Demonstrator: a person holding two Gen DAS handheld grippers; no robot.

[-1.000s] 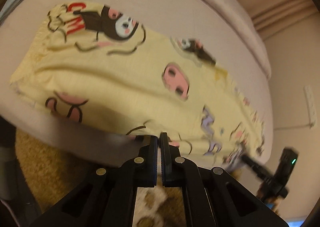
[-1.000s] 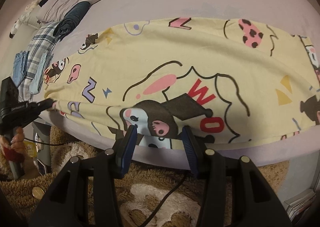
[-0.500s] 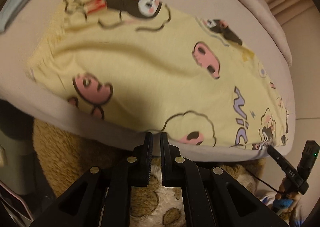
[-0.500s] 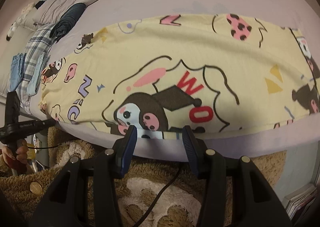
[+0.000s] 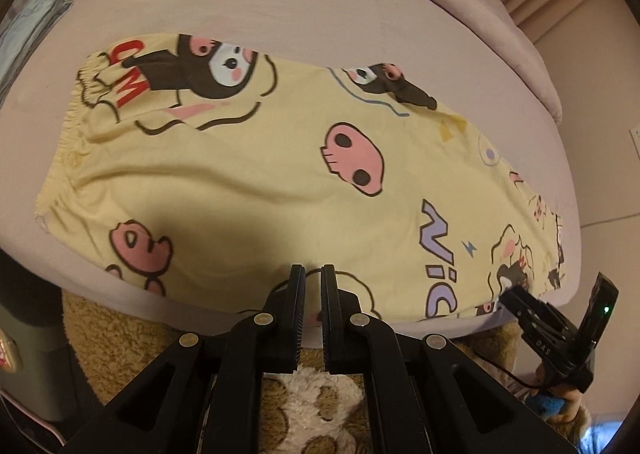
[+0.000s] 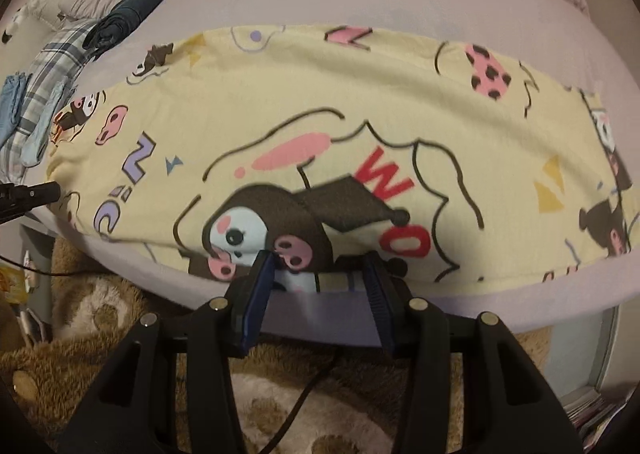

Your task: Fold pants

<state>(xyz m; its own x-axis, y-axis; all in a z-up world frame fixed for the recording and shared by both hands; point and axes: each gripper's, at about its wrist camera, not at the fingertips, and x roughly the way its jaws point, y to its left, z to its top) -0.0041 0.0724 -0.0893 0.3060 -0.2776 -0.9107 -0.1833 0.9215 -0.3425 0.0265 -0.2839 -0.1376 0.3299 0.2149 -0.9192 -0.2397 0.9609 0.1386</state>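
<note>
Here, through the left wrist camera: left gripper (image 5: 313,268) clenched on nothing, tips over the near hem of the yellow pants (image 5: 280,174), spread flat just ahead across the bed (image 5: 360,6); right gripper (image 5: 506,296) far off to the right. Then, through the right wrist camera: right gripper (image 6: 318,254) closing, nothing pinched yet, pants (image 6: 320,102) edge between the tips; folded clothes (image 6: 60,66) up left.
</note>
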